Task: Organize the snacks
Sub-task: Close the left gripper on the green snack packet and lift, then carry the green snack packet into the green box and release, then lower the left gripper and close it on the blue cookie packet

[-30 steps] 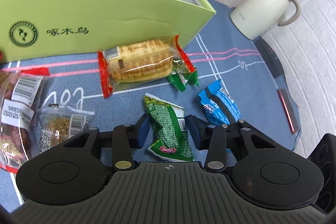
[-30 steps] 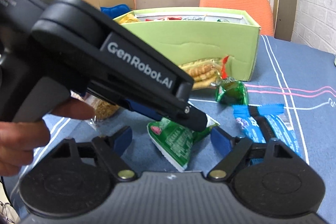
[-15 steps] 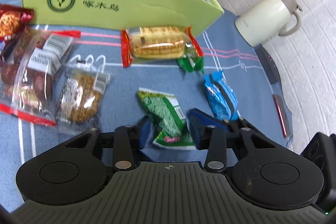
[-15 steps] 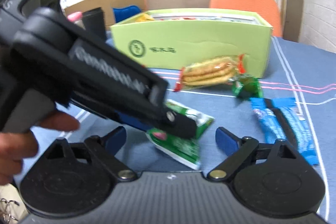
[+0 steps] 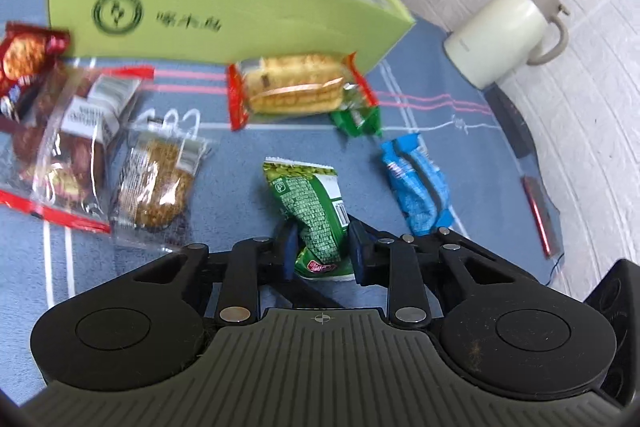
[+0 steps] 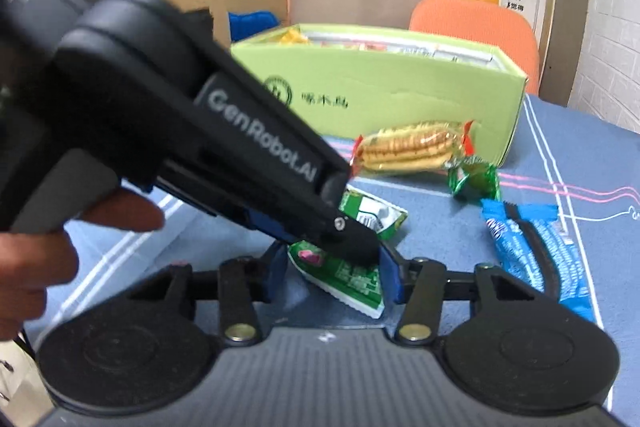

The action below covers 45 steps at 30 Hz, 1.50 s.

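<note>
My left gripper point(image 5: 322, 251) is shut on the lower end of a green snack packet point(image 5: 312, 211), held just above the blue tablecloth. In the right wrist view the same green packet point(image 6: 348, 279) sits between the fingers of my right gripper point(image 6: 334, 275), which have closed in on its sides; the left gripper's body point(image 6: 180, 131) crosses in front and pinches the packet too. The light green snack box point(image 5: 224, 11) stands at the back with several packets inside.
On the cloth lie a biscuit pack point(image 5: 296, 89), a small green candy point(image 5: 356, 117), a blue wafer packet point(image 5: 416, 187), a clear-wrapped cake point(image 5: 156, 179), a bag of red snacks point(image 5: 60, 147) and a red packet point(image 5: 28, 55). A white jug point(image 5: 508, 31) stands at right.
The left gripper closed on the green packet and pulled back from the box. The right gripper's fingers closed in from wide open to the packet's sides.
</note>
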### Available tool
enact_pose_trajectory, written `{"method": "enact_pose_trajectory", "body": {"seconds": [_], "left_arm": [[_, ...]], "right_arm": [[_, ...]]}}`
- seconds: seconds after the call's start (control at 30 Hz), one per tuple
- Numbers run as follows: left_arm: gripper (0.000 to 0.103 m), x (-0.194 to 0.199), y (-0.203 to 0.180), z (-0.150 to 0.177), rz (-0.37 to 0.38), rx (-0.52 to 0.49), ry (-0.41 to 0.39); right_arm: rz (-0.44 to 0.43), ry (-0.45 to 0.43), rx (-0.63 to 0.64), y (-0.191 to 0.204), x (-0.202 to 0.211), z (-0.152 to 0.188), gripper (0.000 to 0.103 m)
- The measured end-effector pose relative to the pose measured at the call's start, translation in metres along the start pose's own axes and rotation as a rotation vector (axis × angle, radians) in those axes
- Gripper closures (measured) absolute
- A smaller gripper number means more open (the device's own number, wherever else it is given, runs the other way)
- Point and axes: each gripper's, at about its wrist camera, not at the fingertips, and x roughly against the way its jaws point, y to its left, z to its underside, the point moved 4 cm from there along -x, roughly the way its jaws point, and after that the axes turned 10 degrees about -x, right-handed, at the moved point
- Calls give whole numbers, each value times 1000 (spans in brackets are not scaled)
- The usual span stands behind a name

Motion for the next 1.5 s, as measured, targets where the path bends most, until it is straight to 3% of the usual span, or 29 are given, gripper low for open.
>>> {"method": "enact_pose_trajectory", "body": {"seconds": [0.2,0.4,0.6,0.8,0.83,0.9,0.97,1.03,1.17,1.27,1.33,1.4,1.5], "left_arm": [[100,42,-10,-54,-1,-53,-134],[100,54,7,-143,-61,-63,-234],[101,16,25,-204,-83,-8,-207],[98,-48,22,-224,-47,-3,-130],[90,-54,23,-225,-68,-10,-136],[63,-51,26,-221,-120,-21,-160],[58,-33,27,-211,-107,-31,-215],[55,-12,25,-196,-85,-43,-243],[43,21,10,-148,-24,-86,-273],[43,15,-12,-102,39,-118,-215],[47,-10,-32,-78,77,-135,-134],[56,-39,-47,-61,92,-126,-41],[57,-67,-60,-48,74,-111,37]], "right_arm": [[-20,-119,70,8,11,-66,47],[-41,-170,136,3,-32,-154,46],[-16,-110,148,-23,-86,-199,44],[41,-51,100,-72,-104,-193,32],[52,-57,90,-79,-102,-190,28],[52,-94,67,-89,-84,-183,25],[65,-147,48,-97,-59,-169,11],[76,-157,36,-102,-32,-139,11],[115,-88,-46,-113,-1,-75,11],[141,-54,-118,-120,14,-36,11],[151,-41,-147,-121,18,-22,11],[153,-27,-172,-120,19,-15,11],[146,-22,-156,-113,18,-9,11]]}}
